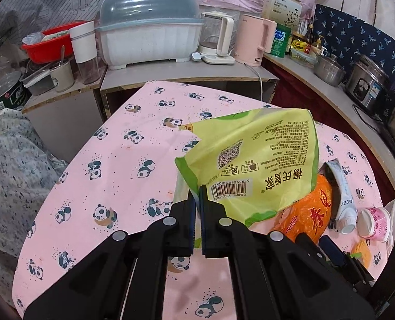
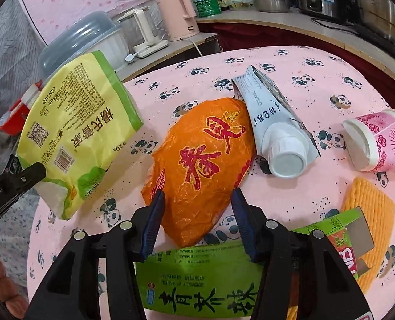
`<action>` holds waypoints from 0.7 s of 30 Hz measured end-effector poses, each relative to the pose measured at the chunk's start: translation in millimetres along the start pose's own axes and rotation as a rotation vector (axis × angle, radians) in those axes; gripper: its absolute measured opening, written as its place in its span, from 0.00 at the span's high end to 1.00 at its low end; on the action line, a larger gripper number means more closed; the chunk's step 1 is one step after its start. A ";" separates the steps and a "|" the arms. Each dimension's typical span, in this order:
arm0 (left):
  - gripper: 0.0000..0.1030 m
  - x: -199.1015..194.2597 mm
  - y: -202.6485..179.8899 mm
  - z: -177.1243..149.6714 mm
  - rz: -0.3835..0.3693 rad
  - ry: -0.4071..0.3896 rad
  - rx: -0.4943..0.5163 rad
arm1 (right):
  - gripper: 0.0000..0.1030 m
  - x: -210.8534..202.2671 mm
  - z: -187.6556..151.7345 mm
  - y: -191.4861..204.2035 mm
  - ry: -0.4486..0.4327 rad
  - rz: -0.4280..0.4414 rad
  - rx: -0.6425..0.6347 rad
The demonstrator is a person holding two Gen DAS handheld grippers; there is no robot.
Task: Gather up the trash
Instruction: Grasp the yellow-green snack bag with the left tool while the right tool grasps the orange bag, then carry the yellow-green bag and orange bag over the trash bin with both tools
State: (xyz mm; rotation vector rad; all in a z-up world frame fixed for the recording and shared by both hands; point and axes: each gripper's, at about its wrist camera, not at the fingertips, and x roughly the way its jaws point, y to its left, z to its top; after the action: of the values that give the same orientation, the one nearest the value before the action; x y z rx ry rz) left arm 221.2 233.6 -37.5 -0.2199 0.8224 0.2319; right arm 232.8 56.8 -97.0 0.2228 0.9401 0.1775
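My left gripper point(image 1: 197, 194) is shut on a corner of a yellow-green snack bag point(image 1: 253, 160) and holds it up above the pink panda tablecloth point(image 1: 112, 176); the bag also shows at the left of the right wrist view point(image 2: 74, 133). My right gripper point(image 2: 197, 200) is open, its blue pads point(image 2: 154, 218) on either side of the near end of an orange wrapper point(image 2: 205, 165) lying on the table. A white tube point(image 2: 274, 128), a pink paper cup point(image 2: 378, 144) on its side and a green carton point(image 2: 205, 280) under the gripper lie nearby.
An orange woven mat point(image 2: 370, 218) lies at the right. Behind the table a counter holds a covered dish rack point(image 1: 149, 32), a white kettle point(image 1: 218, 40), a pink kettle point(image 1: 253, 40), pots point(image 1: 328, 69) and a red basin point(image 1: 51, 42). A grey floral cloth point(image 1: 11, 165) lies left.
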 end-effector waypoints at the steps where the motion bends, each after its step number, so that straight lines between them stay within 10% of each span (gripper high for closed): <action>1: 0.98 1.3 -0.2 -0.5 -0.002 0.004 0.000 | 0.51 1.5 0.3 1.9 0.000 -0.005 -0.007; 10: 0.98 2.2 -3.4 -7.0 -0.014 0.017 0.003 | 0.83 7.3 1.2 13.1 0.010 0.016 -0.028; 21: 0.98 -30.6 -19.3 0.1 -0.042 -0.033 0.009 | 0.86 -55.6 13.1 2.0 -0.111 0.026 -0.014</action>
State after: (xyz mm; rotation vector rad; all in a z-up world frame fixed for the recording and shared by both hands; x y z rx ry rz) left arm 206.7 211.6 -12.6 -0.2240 0.7848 0.1915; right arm 211.2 43.5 -45.8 0.2296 0.8261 0.1944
